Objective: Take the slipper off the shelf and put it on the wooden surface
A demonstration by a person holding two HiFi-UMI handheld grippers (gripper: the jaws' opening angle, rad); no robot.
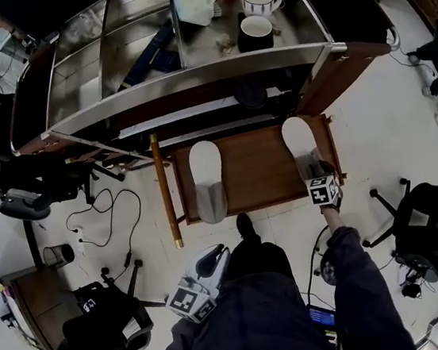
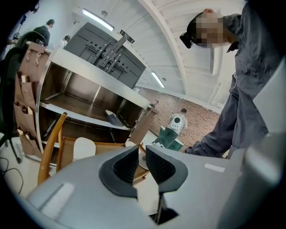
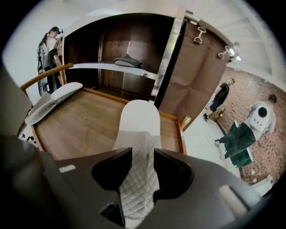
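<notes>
Jaws of the right gripper [image 3: 143, 154] are standing wide astride the slipper [image 3: 138, 120], not pinching its quilted strap, the slipper lying along the right edge of the wooden surface [image 3: 89, 125]; placing looks done, only withdrawal remaining; left gripper [image 2: 142, 154] is idling, jaws barely parted, empty.

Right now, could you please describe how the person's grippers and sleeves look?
The left gripper and right gripper are grey moulded two-jaw tools with dark textured pads. Each carries a cube with black-and-white square markers. The visible sleeve is dark blue.
</notes>
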